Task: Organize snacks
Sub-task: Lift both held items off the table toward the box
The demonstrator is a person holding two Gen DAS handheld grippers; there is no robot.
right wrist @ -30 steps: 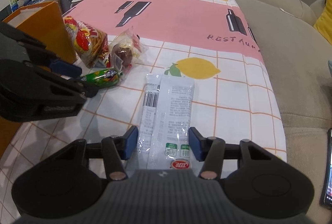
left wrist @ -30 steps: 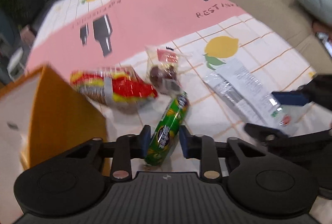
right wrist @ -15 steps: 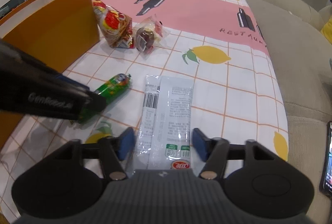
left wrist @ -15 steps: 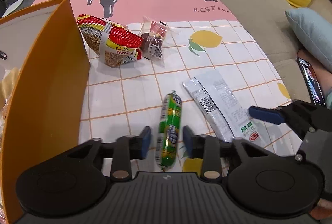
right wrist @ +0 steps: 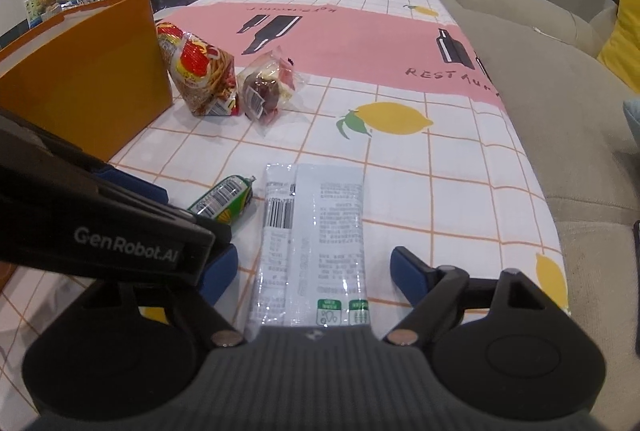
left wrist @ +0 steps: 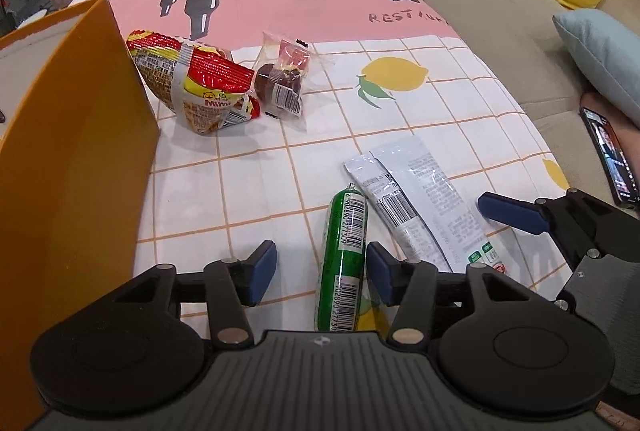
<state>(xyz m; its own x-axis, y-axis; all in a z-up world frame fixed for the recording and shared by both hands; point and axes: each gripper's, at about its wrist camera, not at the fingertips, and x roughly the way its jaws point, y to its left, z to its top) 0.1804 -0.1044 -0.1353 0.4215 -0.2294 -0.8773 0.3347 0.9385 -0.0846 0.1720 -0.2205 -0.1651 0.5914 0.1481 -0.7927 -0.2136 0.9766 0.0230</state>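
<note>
Counter [left wrist: 400,135] with lemon-check cloth carries the orange box [left wrist: 76,159] at its left edge, with a red-yellow noodle bag [left wrist: 196,87] touching a clear-wrapped brown cake [left wrist: 280,83] just beside the box. Nearer the cameras, the white sachet [right wrist: 312,243] lies flat between the right tongs [right wrist: 316,275], whose jaws have just been opening and now stand wide, clear of it. Green sausage stick [left wrist: 344,259] lies just beside the sachet, inside the left tongs [left wrist: 320,273], which have also just been opening; left pad is clear, right pad close or touching, can't tell.
</note>
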